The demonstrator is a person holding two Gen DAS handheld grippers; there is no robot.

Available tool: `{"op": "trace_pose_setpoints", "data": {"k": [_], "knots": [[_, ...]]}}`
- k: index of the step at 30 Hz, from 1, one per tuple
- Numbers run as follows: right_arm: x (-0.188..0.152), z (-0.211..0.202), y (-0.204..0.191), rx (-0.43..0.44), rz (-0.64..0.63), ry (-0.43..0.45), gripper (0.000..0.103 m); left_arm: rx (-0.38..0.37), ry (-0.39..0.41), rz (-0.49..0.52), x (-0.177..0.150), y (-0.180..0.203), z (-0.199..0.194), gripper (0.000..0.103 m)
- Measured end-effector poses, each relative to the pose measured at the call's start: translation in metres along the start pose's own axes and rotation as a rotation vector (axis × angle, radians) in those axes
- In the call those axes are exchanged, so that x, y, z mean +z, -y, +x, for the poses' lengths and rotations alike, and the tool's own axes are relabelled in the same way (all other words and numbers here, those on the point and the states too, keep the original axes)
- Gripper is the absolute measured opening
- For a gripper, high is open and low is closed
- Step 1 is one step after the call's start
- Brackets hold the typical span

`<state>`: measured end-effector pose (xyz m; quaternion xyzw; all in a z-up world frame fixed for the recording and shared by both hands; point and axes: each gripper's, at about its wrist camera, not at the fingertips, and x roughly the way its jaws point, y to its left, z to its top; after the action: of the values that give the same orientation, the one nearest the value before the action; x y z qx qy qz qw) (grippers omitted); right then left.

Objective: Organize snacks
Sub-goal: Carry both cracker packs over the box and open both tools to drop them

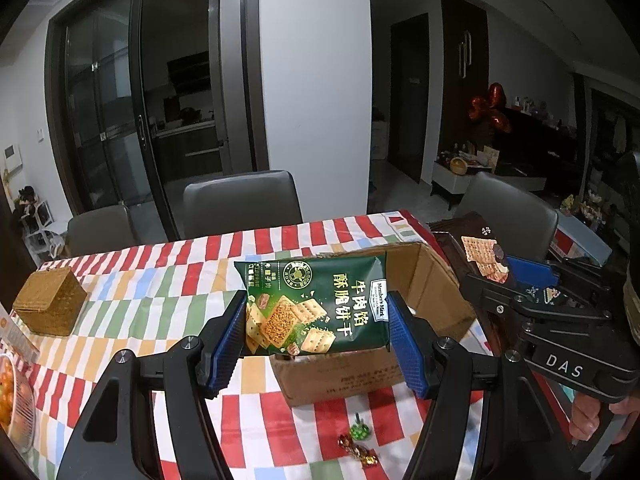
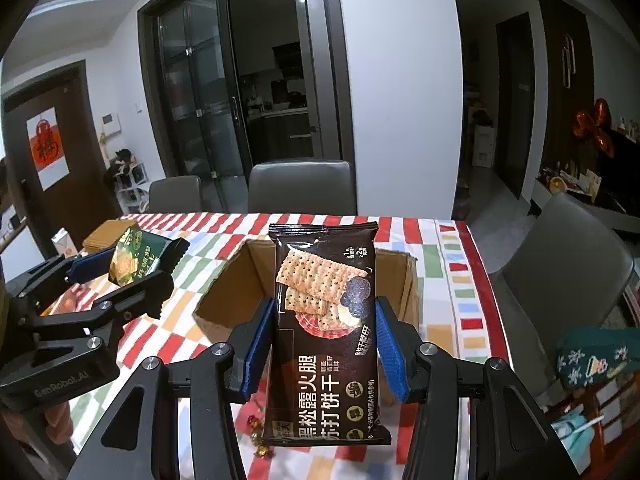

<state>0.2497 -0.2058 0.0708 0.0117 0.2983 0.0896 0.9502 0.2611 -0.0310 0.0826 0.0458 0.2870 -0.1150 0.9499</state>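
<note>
My left gripper (image 1: 318,316) is shut on a green cracker packet (image 1: 316,308), held flat above the table with its blue pads pressing both short sides. My right gripper (image 2: 324,328) is shut on a dark brown cracker packet (image 2: 326,332), held upright. Both packets hang over an open cardboard box (image 1: 432,296), whose flaps stand up and whose inside (image 2: 240,280) is mostly hidden by the packets. The right gripper and its brown packet (image 1: 486,260) also show at the right of the left wrist view; the left gripper and green packet (image 2: 134,258) show at the left of the right wrist view.
The table has a checked red, green and white cloth (image 1: 168,280). A woven house-shaped box (image 1: 50,304) and a bowl of oranges (image 1: 12,396) sit at the left. Wrapped candies (image 1: 358,444) lie near the front. Grey chairs (image 1: 240,200) stand around the table.
</note>
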Motion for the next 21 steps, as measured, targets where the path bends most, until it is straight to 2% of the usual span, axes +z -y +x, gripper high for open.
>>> {"op": "trace_pose_setpoints", "data": {"k": [16, 20, 21], "knots": [[0.035, 0.061, 0.011, 0.013, 0.014, -0.05, 0.05, -0.027, -0.071, -0.033, 0.028, -0.013, 0.064, 0.067], [0.036, 0.074, 0.019, 0.012, 0.038, -0.067, 0.05, -0.013, -0.104, -0.052, 0.032, -0.017, 0.082, 0.07], [0.036, 0.077, 0.021, 0.013, 0.046, -0.07, 0.053, -0.007, -0.112, -0.049, 0.032, -0.017, 0.086, 0.072]]}}
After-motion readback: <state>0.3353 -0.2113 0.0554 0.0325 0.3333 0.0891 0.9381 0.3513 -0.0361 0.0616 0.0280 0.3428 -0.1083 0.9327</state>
